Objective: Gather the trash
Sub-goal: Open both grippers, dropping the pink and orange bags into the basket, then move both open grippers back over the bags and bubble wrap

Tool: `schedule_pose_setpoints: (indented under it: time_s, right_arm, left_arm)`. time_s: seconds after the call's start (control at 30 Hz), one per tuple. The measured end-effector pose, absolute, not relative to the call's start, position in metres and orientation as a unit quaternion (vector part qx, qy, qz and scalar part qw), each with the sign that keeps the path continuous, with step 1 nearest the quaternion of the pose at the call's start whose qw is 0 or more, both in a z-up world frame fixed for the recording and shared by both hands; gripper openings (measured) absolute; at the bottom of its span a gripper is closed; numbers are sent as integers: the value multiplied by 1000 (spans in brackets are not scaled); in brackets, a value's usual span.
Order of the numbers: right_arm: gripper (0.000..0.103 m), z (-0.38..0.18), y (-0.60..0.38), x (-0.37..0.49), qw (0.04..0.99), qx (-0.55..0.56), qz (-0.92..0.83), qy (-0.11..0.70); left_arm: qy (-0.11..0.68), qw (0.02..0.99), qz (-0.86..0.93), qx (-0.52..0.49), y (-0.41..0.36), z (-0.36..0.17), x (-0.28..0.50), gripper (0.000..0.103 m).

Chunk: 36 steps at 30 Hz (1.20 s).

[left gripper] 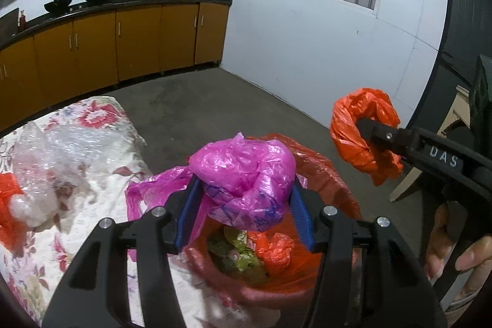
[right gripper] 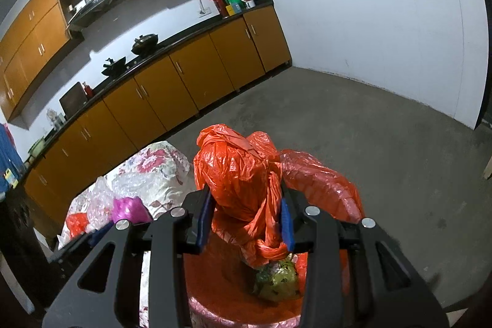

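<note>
trash bin (left gripper: 246,291) with red liner sits below both grippers, beside the floral table (left gripper: 101,119). left gripper (left gripper: 246,202) clamps a pink bag (left gripper: 246,174); right gripper (right gripper: 246,217) clamps an orange bag (right gripper: 240,174). advise centring each bag over the opening, lowering, then parting the jaws fully.

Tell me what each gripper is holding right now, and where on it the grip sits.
The left gripper clamps a crumpled pink plastic bag around its bunched middle. The right gripper pinches a crumpled orange plastic bag across its lower, twisted part.
</note>
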State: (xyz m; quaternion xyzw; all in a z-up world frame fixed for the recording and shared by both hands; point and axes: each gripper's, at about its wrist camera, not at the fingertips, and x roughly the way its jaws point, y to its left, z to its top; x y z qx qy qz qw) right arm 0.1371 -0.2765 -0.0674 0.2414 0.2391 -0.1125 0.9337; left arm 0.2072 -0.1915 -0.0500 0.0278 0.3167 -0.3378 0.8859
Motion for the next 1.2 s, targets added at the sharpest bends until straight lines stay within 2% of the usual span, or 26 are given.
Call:
schedule_pose_setpoints:
  time_s: [0.13,0.2,0.3,0.4,0.73,0.97,1.2]
  right_arm:
    - [46,-70,-284,139,931,255,-107,238]
    - [53,-71,-286,139,931,257,-105,238]
    - [56,-73,-287,137,930,257,-107,239]
    - [57,-77,-289,132,928,261,-113,240]
    - [57,-70,-281,134,934,225,-120,250]
    - [56,-75,-256,145,939,194,-88,269]
    - [52,-77,-219,166,942,168,-41,288]
  left_arm:
    - [327,879,-345,30,-202,-57,210,58]
    - [334,876,-346,33,-206,-63,211,60]
    - [344,874,-340,35,-204,-72,214,65]
    - [356,871,-338,28,-199,-79,216,68]
    - [341,893,-292,39,-171,-79,208,69]
    - [323,915,-232,67,-131,-81,196,70]
    - [318,932,-161,62,-74,-84,193,70]
